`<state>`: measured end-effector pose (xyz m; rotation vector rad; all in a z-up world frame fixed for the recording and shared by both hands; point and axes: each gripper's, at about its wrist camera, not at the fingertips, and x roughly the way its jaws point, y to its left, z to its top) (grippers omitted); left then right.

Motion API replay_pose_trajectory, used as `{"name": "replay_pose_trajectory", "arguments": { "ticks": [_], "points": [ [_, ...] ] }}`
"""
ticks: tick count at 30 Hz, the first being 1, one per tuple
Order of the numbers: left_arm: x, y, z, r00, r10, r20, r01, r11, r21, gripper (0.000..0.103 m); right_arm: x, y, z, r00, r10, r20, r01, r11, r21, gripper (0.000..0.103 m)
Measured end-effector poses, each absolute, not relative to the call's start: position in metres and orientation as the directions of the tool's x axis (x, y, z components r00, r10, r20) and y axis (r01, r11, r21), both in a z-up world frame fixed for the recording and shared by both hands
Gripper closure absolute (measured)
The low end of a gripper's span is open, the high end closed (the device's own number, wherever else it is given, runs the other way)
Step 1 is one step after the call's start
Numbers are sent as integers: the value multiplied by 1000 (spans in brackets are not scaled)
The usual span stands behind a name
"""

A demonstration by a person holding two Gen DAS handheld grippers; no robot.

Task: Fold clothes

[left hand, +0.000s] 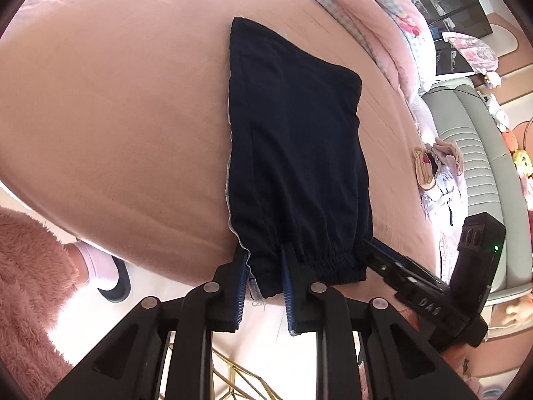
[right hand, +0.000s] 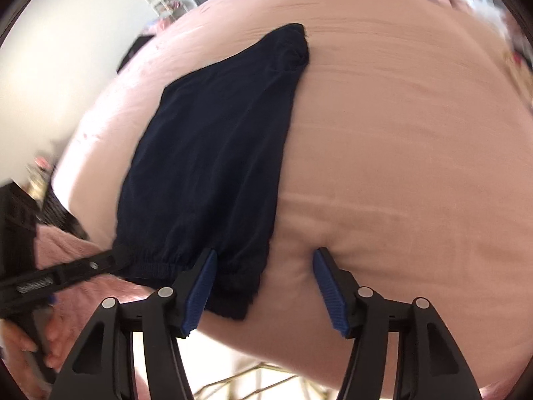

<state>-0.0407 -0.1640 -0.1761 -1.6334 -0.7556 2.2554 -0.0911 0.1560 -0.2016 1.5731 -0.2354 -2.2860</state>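
On the pink bedsheet [left hand: 116, 116] lies a dark navy garment [left hand: 293, 153], folded into a long narrow shape. Beyond it, at the bed's far side, sit a bunched pink-and-blue quilt [left hand: 376, 10], a small heap of pale clothes [left hand: 439, 173] and a grey padded headboard [left hand: 483, 153] with plush toys beside it. A fuzzy pink sleeve [left hand: 30, 286] and a white sock in a dark slipper [left hand: 106, 273] show at the lower left of the left wrist view. Nothing covers the garment apart from the grippers at its near end.

Its long axis runs from the near bed edge away toward the quilt, with the gathered elastic hem [left hand: 333, 263] nearest the cameras and hanging slightly over the edge; a thin pale lining edge shows along its left side.

The left gripper [left hand: 265, 266] comes in low from the bed's edge, its blue-padded fingers [left hand: 242, 286] drawn close and pinching the left corner of the hem. The right gripper [right hand: 263, 273] reaches in alongside at the same height, its jaws spread wide: the left pad [right hand: 200, 286] rests on the hem's right part, the other pad presses the bare sheet beside the cloth. A bare hand [right hand: 56, 336] grips the left tool's handle.
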Motion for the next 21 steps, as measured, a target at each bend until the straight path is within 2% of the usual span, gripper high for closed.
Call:
{"name": "replay_pose_trajectory", "arguments": {
  "ticks": [1, 2, 3, 10, 13, 14, 16, 18, 21],
  "points": [
    [-38, -164, -173, -340, 487, -805, 87, -836, -542, 87, -90, 154, -201, -319, -376, -870, 203, -924, 324, 61],
    [-35, -164, -170, -343, 484, -805, 80, -839, -539, 88, -89, 152, -199, -319, -372, -872, 211, -924, 317, 76],
    [-33, -164, -167, -344, 482, -806, 75, -841, -535, 88, -88, 151, -198, -318, -371, -873, 218, -924, 313, 84],
    [-23, -162, -161, -320, 481, -816, 89, -842, -531, 89, -58, 180, -188, -255, -448, -857, 175, -893, 415, 88],
    [-20, -162, -164, -318, 481, -817, 98, -840, -533, 89, -54, 183, -190, -267, -422, -867, 171, -906, 388, 87],
    [-23, -164, -166, -327, 479, -814, 106, -838, -536, 89, -56, 186, -191, -285, -411, -866, 151, -911, 383, 87],
    [-27, -164, -163, -345, 469, -813, 107, -841, -531, 89, -62, 192, -188, -308, -422, -853, 125, -907, 403, 74],
    [-31, -162, -162, -332, 457, -825, 104, -852, -513, 87, -66, 195, -180, -343, -435, -832, 126, -899, 418, 44],
    [-37, -161, -162, -310, 440, -843, 106, -865, -490, 79, -78, 188, -177, -356, -426, -832, 149, -905, 399, 41]
  ]
}}
